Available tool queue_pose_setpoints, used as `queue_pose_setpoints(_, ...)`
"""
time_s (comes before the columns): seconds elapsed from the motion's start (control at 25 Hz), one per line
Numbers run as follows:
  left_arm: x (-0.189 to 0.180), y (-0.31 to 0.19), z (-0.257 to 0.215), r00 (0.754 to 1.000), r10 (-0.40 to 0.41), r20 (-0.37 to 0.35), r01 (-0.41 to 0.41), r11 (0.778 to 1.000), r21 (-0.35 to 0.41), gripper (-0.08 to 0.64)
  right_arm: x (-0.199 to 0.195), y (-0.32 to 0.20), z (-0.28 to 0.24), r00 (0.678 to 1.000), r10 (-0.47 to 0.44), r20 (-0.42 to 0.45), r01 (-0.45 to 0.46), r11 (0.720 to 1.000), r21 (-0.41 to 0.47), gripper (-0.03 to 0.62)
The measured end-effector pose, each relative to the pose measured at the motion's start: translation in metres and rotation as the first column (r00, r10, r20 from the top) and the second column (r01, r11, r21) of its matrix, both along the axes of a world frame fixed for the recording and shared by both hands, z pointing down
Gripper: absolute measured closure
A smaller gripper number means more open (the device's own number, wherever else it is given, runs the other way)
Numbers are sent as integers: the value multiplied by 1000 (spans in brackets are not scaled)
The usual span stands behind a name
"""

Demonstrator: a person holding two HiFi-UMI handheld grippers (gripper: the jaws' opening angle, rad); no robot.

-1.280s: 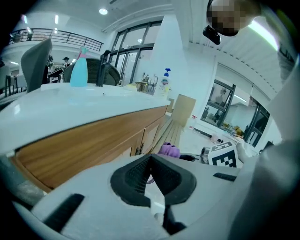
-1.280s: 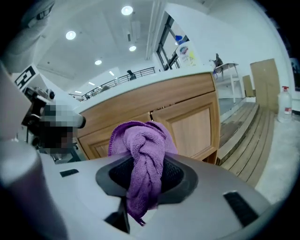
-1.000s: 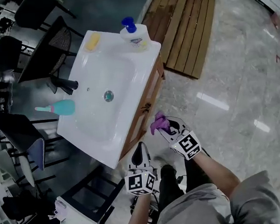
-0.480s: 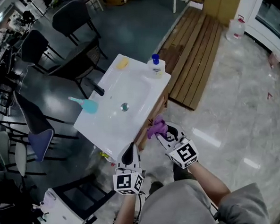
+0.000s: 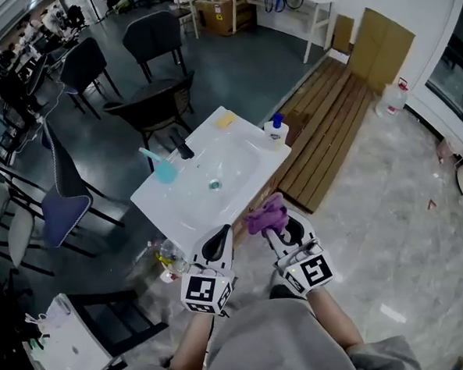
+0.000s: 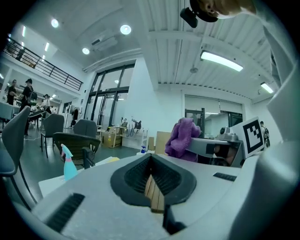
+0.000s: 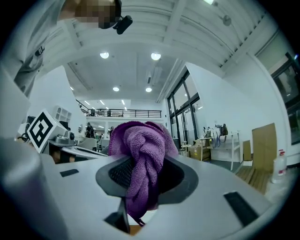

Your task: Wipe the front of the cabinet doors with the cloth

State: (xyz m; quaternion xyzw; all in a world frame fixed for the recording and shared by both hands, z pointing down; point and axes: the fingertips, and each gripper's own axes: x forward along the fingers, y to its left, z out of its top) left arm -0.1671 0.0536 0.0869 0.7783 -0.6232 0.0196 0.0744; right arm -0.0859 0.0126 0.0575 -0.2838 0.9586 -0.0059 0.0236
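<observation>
Over the last second the right claw [image 5: 277,226], clamped on the purple cloth [image 5: 266,214], has lifted off the cabinet [image 5: 265,192] front to above the white counter [image 5: 185,199] edge; the left claw [image 5: 218,245] is closed on nothing. Wiping looks paused or finished

Purple cloth [image 5: 266,215] beside white sink [image 5: 176,201]
</observation>
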Motion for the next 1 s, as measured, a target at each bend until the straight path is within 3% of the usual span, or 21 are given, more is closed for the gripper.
queue_pose_setpoints(0.32,-4,11,-11,999,53,12,-54,998,40,552,-11,14,-26,999,41,31,-43,997,60,471)
queue_pose_setpoints(1.0,-42,46,-24,1000,30,0,-30,997,76,552,-48,44,-35,998,46,33,-49,995,87,470)
